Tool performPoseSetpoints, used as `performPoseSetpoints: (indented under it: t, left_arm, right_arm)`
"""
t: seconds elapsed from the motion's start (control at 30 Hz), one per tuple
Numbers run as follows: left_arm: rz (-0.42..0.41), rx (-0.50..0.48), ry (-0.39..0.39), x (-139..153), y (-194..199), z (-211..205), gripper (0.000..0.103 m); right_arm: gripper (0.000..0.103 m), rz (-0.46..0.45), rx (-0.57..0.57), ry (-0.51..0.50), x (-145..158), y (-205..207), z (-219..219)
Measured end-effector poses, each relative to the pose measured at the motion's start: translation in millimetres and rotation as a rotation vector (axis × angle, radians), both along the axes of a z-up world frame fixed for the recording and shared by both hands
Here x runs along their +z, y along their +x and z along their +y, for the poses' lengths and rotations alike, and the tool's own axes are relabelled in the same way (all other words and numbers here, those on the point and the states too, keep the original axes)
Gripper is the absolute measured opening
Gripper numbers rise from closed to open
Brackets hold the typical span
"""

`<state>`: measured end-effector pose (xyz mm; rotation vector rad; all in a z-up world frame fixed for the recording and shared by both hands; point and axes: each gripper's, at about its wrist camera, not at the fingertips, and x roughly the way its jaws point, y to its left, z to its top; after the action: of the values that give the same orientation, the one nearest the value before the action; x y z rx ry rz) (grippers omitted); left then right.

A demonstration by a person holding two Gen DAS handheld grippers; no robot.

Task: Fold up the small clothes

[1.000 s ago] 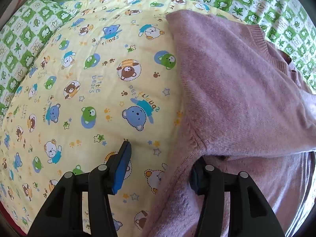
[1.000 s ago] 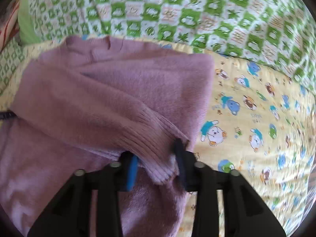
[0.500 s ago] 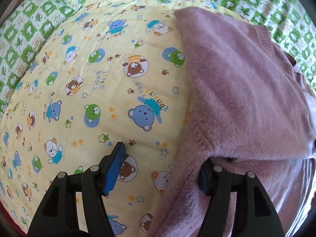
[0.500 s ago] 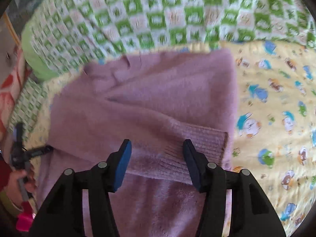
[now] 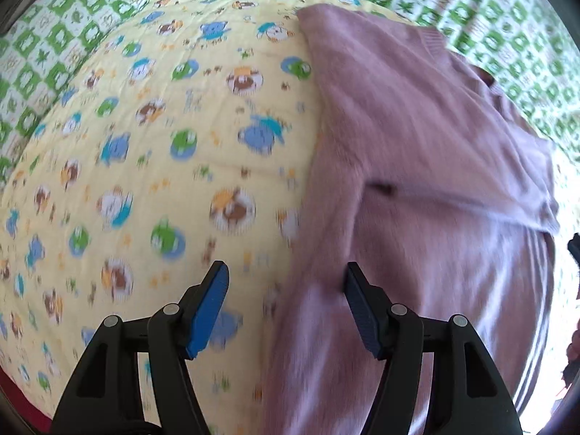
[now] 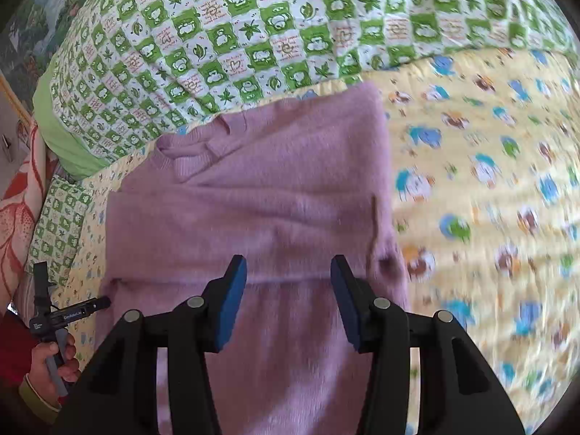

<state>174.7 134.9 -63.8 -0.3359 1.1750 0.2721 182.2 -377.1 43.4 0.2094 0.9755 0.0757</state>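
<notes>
Here's the mauve knit sweater (image 6: 261, 195), fuzzy and soft, spread flat on the yellow bear-print quilt (image 6: 489, 188). In the right wrist view it fills the centre of the frame, ribbed neckline at upper left of the garment, and a sleeve is folded straight across the chest as a horizontal band, its lower edge running just above the gripper tips. A green checked blanket (image 6: 253, 29) lies across the top of the frame.

The right gripper (image 6: 288, 302) hangs over the sweater's lower body, jaws spread wide, nothing between the blue pads, only knit showing beneath them. At lower left of that frame a hand (image 6: 50, 359) holds the other tool's handle beside the sweater's edge.

Left wrist view now: the sweater (image 5: 417, 152) takes the right half of the frame, the quilt (image 5: 145, 137) the left, motion blur throughout. The left gripper (image 5: 284, 310) is also parted and empty, straddling the sweater's side edge: left pad over the quilt, right pad over the knit.
</notes>
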Motion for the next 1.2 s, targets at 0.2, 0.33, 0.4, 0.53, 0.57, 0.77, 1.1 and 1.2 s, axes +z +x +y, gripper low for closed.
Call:
performPoseSetpoints:
  t: [0.2,0.33,0.4,0.53,0.57,0.77,1.1,1.2]
  left_arm:
    - [0.0,-0.008,-0.021,9,-52,-3,0.066]
    - [0.019,-0.014,-0.027,10,-91,-5,0.066]
    - [0.023,-0.016,-0.035,8,-110,-7,0.066]
    - [0.037,-0.016,-0.073,0,-144,-2,0.066]
    - [0.04,-0.018,-0.088,-1,-148,-2,0.066]
    - [0.046,-0.045,-0.148,-6,-184,-13,0.066]
    - [0.078,-0.128,-0.204,-14,-218,-47,0.07]
    - [0.09,-0.145,-0.222,-20,-223,-56,0.072]
  right_arm:
    - [0.051,0.054,-0.024,0.016,-9,-52,-2]
    - [0.052,0.057,-0.064,0.029,-10,-90,-4]
    - [0.055,0.06,-0.083,0.035,-9,-108,-5]
    - [0.058,0.059,-0.116,0.029,-8,-142,-8]
    - [0.058,0.059,-0.124,0.029,-8,-149,-8]
    - [0.058,0.063,-0.167,0.028,-10,-190,-14]
    - [0.058,0.109,-0.16,0.04,-19,-235,-16]
    - [0.058,0.131,-0.164,0.049,-27,-247,-18]
